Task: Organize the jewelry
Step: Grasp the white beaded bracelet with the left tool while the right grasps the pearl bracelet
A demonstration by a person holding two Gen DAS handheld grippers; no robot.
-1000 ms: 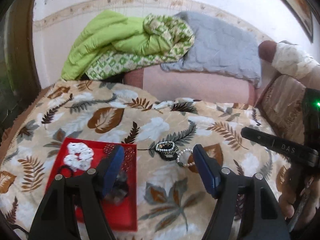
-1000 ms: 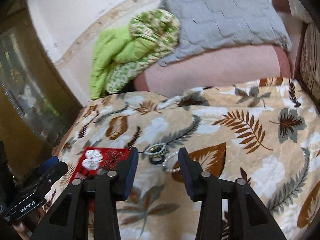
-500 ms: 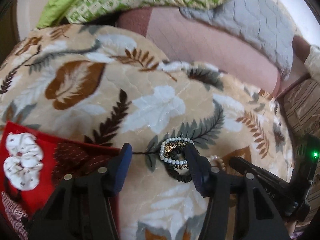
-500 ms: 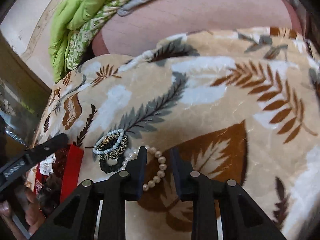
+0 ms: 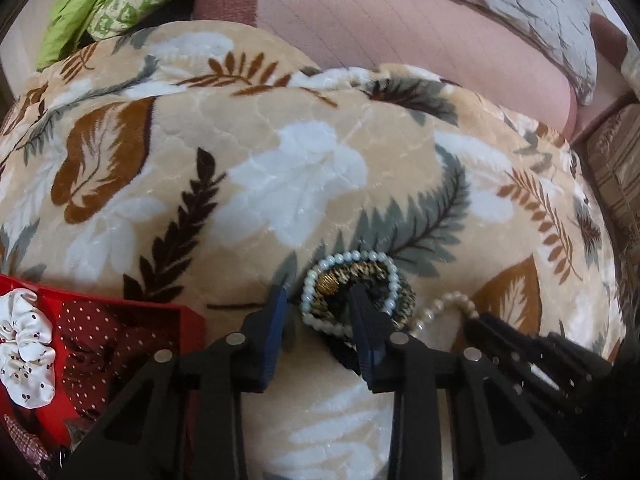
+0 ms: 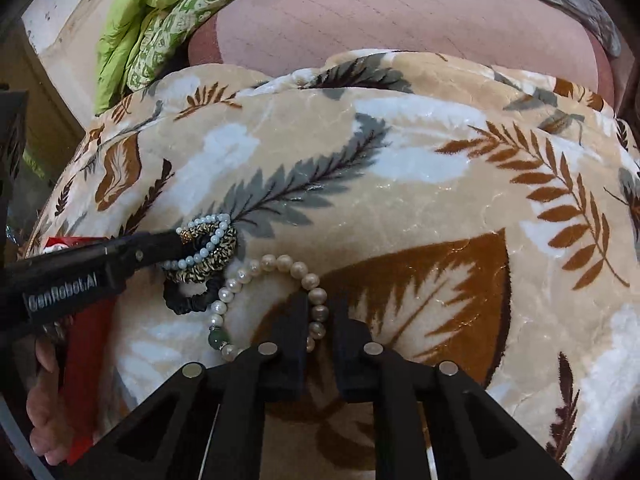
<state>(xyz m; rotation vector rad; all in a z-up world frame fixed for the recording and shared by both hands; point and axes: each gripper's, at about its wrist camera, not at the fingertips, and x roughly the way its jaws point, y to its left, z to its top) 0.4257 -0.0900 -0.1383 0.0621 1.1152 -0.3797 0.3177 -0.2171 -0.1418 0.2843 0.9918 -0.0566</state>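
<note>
A pale blue-white bead bracelet [image 5: 348, 258] [image 6: 208, 240] lies on a leopard-print scrunchie [image 5: 404, 300] [image 6: 208, 268] and a black scrunchie [image 6: 192, 304] on the leaf-print blanket. My left gripper [image 5: 318, 304] is open; its jaws straddle the left part of the bead bracelet, the right finger [image 5: 364, 320] inside the ring. A cream pearl bracelet [image 6: 280, 264] [image 5: 444, 308] with a green bead lies just right. My right gripper [image 6: 318, 312] is nearly closed around its strand, a narrow gap still showing.
A red tray [image 5: 176, 320] at lower left holds a white floral scrunchie [image 5: 24, 352] and a dark red dotted one [image 5: 96, 344]. Green and grey quilts [image 6: 160, 20] lie on a pink bolster [image 6: 400, 20] behind the blanket.
Both grippers moved forward and down onto the jewelry. The left jaws narrowed around the bead bracelet; the right jaws narrowed around the pearl strand.
</note>
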